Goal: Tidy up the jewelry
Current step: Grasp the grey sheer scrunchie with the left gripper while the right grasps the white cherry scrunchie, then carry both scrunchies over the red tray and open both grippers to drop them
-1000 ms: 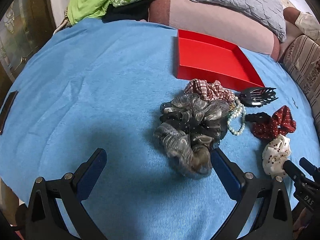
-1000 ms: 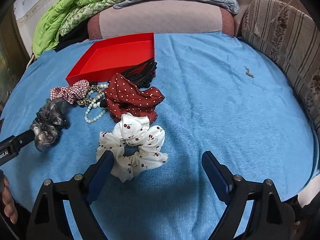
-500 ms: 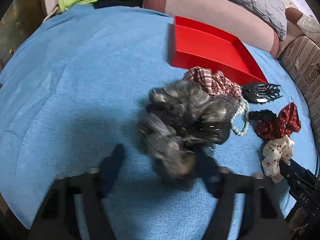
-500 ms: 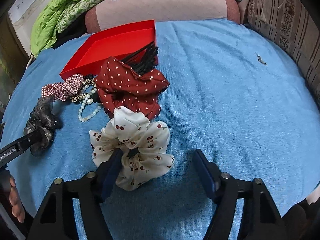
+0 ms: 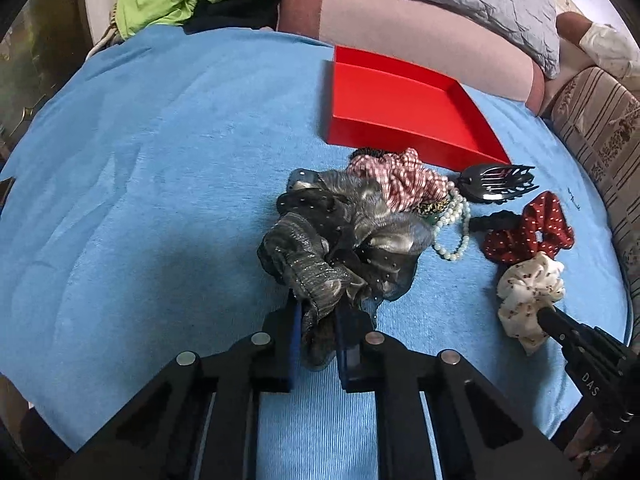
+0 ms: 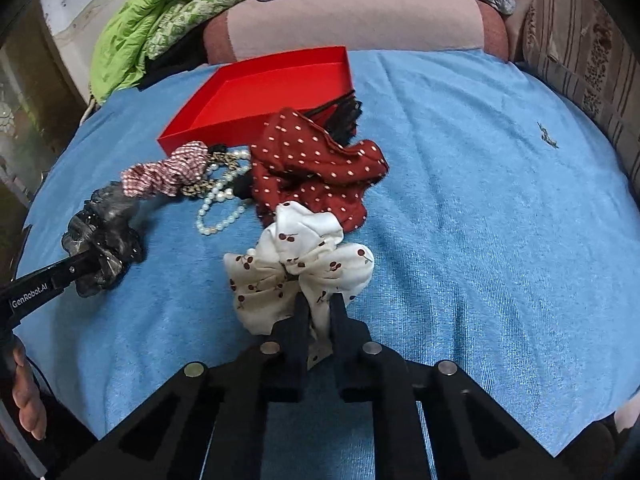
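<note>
My left gripper (image 5: pixel 318 312) is shut on a grey shimmery scrunchie (image 5: pixel 320 252), which lies tangled with dark sheer ones on the blue cloth. My right gripper (image 6: pixel 319 308) is shut on a white cherry-print scrunchie (image 6: pixel 300 264), also seen in the left wrist view (image 5: pixel 528 292). An empty red tray (image 5: pixel 400 108) stands behind the pile; it also shows in the right wrist view (image 6: pixel 272 88). A red polka-dot scrunchie (image 6: pixel 316 164), a red checked scrunchie (image 5: pixel 400 180), a pearl bracelet (image 5: pixel 452 232) and a black claw clip (image 5: pixel 496 182) lie between.
A blue cloth (image 5: pixel 160 160) covers the rounded surface. A pink bolster (image 6: pixel 360 20), green bedding (image 6: pixel 160 12) and a grey quilted pillow (image 5: pixel 480 0) lie behind it. A striped cushion (image 6: pixel 580 60) is at the right. A small dark scrap (image 6: pixel 546 136) lies on the cloth.
Both grippers moved forward and closed: the left onto the grey scrunchie, the right onto the white cherry-print scrunchie. Both were open a second ago.
</note>
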Tool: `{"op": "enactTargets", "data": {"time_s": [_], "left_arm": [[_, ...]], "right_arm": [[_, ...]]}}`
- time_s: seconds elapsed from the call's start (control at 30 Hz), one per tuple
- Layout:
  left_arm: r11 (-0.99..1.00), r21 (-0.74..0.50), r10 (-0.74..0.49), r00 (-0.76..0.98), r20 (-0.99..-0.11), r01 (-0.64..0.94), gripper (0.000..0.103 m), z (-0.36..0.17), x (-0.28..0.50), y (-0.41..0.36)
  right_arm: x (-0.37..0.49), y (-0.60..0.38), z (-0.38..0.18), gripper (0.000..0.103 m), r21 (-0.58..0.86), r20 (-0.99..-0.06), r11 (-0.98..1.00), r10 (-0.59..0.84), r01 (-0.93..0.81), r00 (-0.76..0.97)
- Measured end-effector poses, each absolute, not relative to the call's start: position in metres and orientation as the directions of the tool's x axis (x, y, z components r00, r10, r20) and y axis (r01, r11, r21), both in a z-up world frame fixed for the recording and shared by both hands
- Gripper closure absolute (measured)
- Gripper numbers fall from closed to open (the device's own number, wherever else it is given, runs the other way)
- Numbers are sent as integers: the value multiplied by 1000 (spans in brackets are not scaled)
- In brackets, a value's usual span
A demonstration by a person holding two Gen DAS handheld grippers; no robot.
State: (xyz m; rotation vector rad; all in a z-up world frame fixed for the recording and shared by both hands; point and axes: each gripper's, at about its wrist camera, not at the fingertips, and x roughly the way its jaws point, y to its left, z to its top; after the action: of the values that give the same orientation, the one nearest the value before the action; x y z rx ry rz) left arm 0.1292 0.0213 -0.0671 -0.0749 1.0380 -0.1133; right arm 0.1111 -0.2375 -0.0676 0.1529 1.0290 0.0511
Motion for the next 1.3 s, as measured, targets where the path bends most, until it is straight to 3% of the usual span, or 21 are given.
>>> {"op": "enactTargets", "data": {"time_s": [0.73,1.3], "left_arm": [[980,-160,-199,591,-782,118,90,7,85,22],[985,-103,-168,644,-746,137,90,47,152,11]], "right_arm": [[80,-218,7,94,232,-759,967,245,-101,604],[144,-234,54,94,277,-710,955,275,-102,648]]}}
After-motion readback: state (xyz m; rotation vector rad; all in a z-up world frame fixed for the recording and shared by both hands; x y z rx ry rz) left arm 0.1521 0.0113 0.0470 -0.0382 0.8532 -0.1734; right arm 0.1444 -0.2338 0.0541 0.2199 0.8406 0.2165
